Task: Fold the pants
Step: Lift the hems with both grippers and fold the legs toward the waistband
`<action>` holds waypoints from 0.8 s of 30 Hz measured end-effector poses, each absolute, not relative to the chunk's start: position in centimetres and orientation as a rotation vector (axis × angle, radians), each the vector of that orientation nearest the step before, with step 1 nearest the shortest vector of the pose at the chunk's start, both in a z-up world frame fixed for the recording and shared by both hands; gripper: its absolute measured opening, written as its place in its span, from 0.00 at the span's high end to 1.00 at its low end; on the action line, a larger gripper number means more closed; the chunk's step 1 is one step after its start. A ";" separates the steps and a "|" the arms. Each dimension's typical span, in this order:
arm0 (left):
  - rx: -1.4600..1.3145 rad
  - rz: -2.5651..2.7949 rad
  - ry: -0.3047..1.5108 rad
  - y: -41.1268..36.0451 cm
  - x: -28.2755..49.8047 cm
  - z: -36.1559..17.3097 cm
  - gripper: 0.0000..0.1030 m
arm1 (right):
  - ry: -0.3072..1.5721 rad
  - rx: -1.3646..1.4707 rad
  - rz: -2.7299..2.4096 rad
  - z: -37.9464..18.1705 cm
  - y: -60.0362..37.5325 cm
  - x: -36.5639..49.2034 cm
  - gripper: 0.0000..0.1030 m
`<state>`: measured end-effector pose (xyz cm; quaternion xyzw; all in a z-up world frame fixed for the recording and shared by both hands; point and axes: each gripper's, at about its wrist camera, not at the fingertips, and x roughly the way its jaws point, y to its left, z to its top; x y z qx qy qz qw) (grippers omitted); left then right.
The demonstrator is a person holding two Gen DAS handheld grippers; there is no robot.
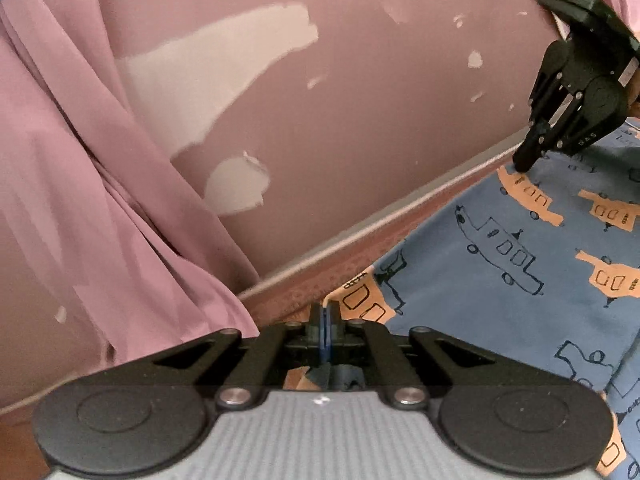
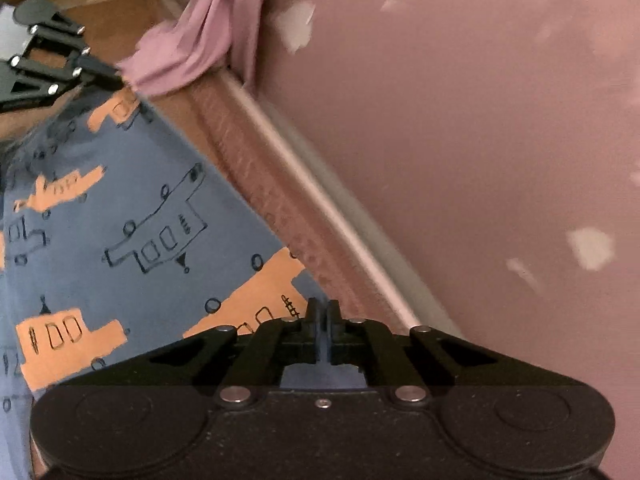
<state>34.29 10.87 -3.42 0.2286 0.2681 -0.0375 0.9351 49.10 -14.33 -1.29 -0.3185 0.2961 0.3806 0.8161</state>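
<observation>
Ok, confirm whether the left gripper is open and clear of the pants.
No: the left gripper has its jaws shut on the blue printed pants, pinching an edge of the cloth.

Ahead of both grippers stands a mauve wall (image 1: 380,92) with pale patches (image 1: 236,184) where paint has flaked off. A light baseboard (image 2: 320,196) runs along its foot, meeting a reddish-brown floor (image 1: 320,280). Left of the left gripper hangs a pink curtain (image 1: 100,200), its folds pooling on the floor.
</observation>
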 end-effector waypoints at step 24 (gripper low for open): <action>0.674 -0.302 0.435 8.6 17.8 -0.1 0.99 | 0.344 -0.794 0.675 4.9 -18.7 18.2 1.00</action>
